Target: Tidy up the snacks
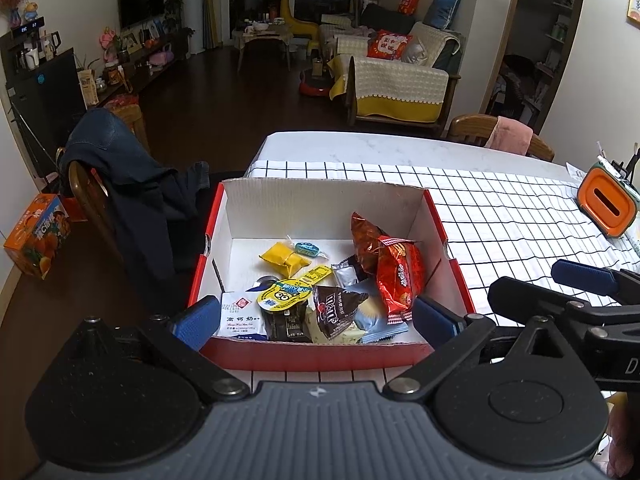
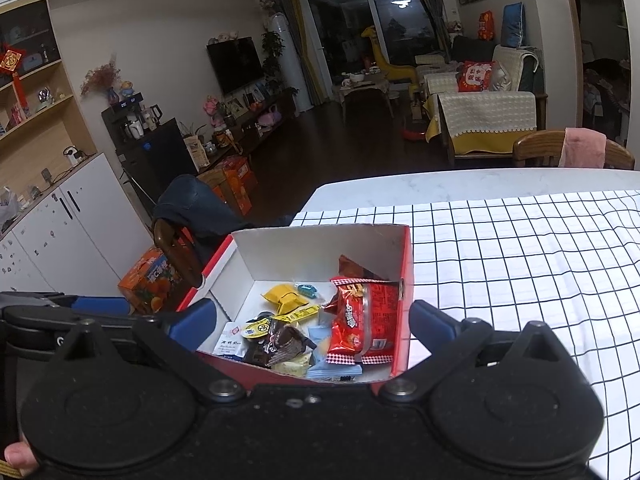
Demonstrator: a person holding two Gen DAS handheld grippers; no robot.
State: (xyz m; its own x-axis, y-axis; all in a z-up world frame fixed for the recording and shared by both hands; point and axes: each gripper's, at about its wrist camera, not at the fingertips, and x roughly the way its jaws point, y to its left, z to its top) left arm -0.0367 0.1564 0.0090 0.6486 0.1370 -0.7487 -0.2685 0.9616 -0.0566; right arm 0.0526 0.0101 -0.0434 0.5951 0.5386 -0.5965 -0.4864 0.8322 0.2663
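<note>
Already the snacks lie heaped in the red box (image 1: 436, 216) at lower centre of both views, on the gridded counter (image 1: 520, 216). Tallest is the red chip bag (image 1: 400, 276), long axis running away from the cameras, against the box's right wall. It sits just ahead of the left tool (image 1: 316, 322), nearer its right finger. Both the left tool and the right tool (image 2: 312, 322) gape wide and empty, hovering at the box's near rim.

Dim indoor night lighting, ceiling lamp reflected in dark window (image 2: 400, 3). White checked tablecloth (image 2: 520, 264) brightest, near overexposed at right. Strong fisheye bending, black vignette in corners. Floor murky, background slightly soft, noisy.
</note>
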